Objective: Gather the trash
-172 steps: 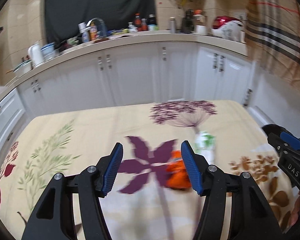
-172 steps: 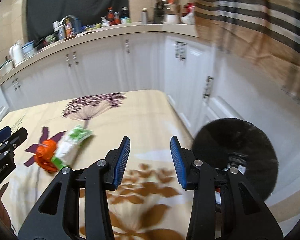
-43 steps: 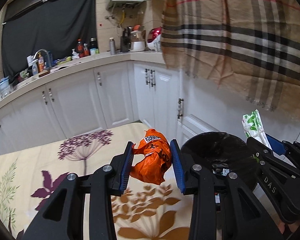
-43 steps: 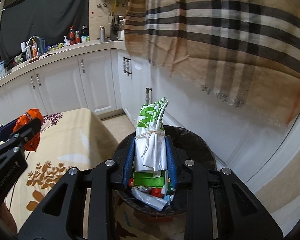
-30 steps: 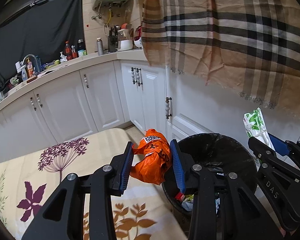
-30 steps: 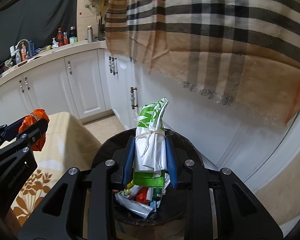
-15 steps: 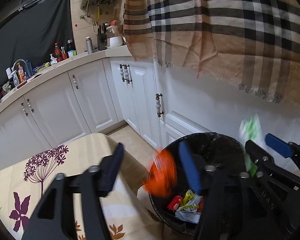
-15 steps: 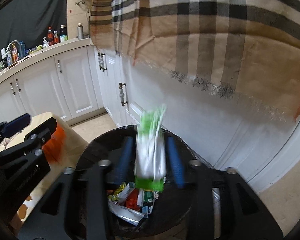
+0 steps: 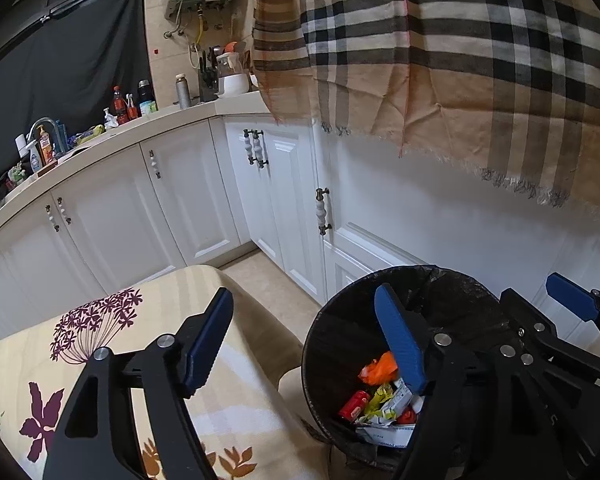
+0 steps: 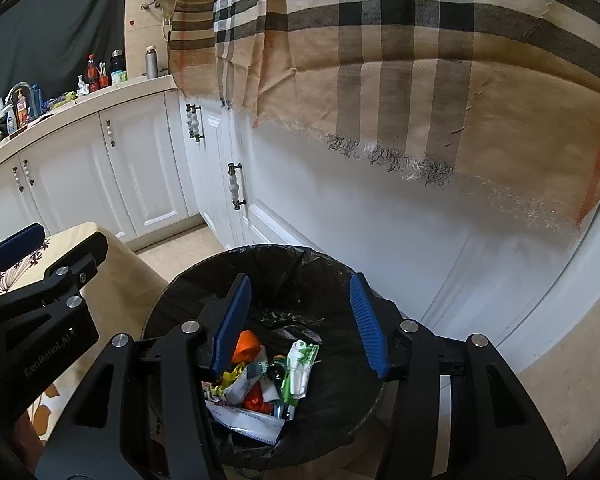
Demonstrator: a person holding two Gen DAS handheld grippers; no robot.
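- While both jaws have just been opening, the left gripper (image 9: pixel 304 334) and right gripper (image 10: pixel 300 320) stand released, empty.
- Orange wrapper (image 10: pixel 246 342) and green-white packet (image 10: pixel 300 364) lie in the bin (image 10: pixel 204 276), lower centre.
- Risk: a lowered finger could snag the liner and tip it.

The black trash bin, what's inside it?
Inside the trash bin lie an orange wrapper, a green-and-white packet, a red can and crumpled papers. Anything underneath is covered.
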